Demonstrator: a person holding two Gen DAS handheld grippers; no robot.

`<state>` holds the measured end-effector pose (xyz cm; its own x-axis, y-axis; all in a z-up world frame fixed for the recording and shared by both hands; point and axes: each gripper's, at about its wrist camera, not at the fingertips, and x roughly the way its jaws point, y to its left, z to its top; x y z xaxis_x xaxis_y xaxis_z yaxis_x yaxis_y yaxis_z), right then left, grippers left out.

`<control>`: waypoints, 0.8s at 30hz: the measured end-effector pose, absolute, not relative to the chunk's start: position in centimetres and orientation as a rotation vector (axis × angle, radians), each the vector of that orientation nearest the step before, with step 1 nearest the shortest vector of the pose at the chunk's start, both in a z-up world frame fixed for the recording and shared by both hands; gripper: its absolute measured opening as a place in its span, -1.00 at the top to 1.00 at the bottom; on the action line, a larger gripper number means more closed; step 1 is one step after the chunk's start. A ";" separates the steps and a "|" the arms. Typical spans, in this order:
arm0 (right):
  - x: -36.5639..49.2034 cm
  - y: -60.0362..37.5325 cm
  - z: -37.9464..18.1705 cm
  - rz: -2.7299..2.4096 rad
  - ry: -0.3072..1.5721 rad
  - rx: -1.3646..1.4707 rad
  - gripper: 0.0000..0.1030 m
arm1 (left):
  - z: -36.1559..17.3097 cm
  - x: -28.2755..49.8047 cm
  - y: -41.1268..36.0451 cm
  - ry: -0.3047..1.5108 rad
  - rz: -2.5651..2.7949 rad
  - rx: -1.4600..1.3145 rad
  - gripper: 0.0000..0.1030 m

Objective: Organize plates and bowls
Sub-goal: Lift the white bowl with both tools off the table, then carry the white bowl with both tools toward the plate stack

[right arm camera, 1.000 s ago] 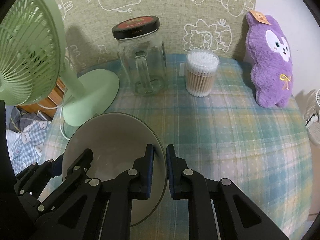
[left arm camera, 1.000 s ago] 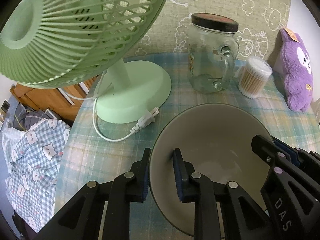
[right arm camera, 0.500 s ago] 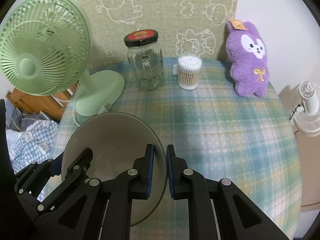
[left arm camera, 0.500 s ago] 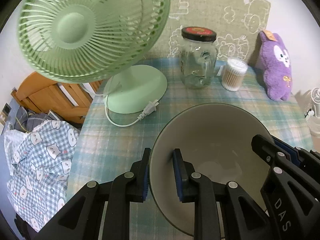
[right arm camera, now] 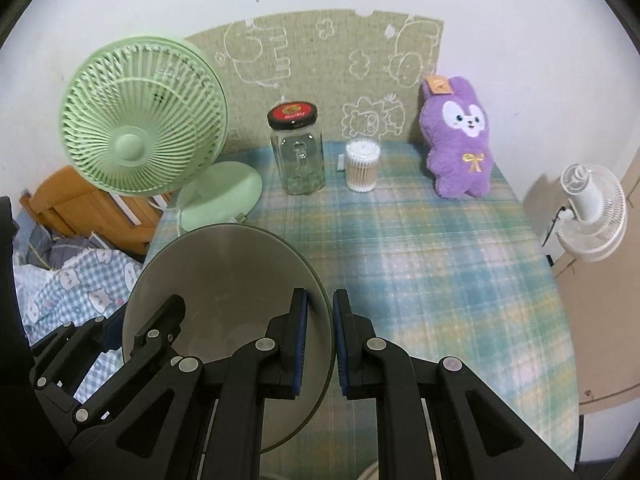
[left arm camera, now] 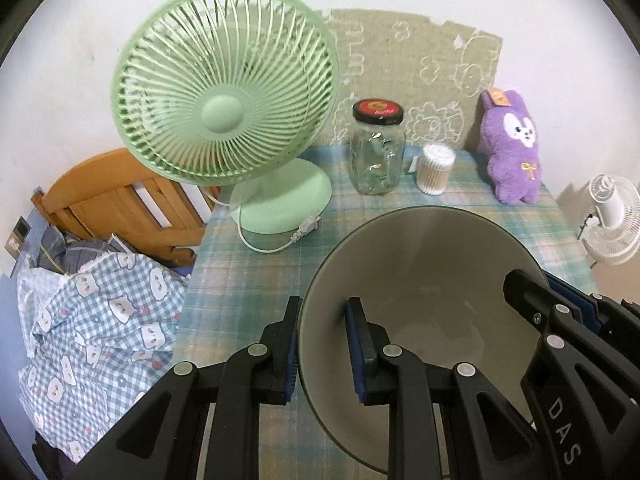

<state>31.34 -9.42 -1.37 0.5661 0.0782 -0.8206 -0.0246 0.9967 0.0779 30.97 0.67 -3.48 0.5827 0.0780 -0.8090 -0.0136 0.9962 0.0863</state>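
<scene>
both the left gripper (left arm camera: 322,350) and right gripper (right arm camera: 320,344) clamp the bowl's (left arm camera: 424,280) rim, held above the table (right arm camera: 440,264); placing it is not yet done.

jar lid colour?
Black rim with a red centre on the jar lid, clearest in the right wrist view.

Table (right arm camera: 420,264): covered by a blue-green plaid cloth.
Back left: green fan (right arm camera: 140,140), its cord and plug (left arm camera: 306,226) lying on the cloth.
Back middle: 1 glass jar (right arm camera: 298,160), cotton swab tub (right arm camera: 362,166) just beside it.
Back right: purple plush (right arm camera: 460,140).
</scene>
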 end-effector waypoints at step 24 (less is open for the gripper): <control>19.1 -9.3 0.1 0.003 0.987 0.074 0.69 | -2.6 20.6 1.2 0.963 -0.017 0.099 0.62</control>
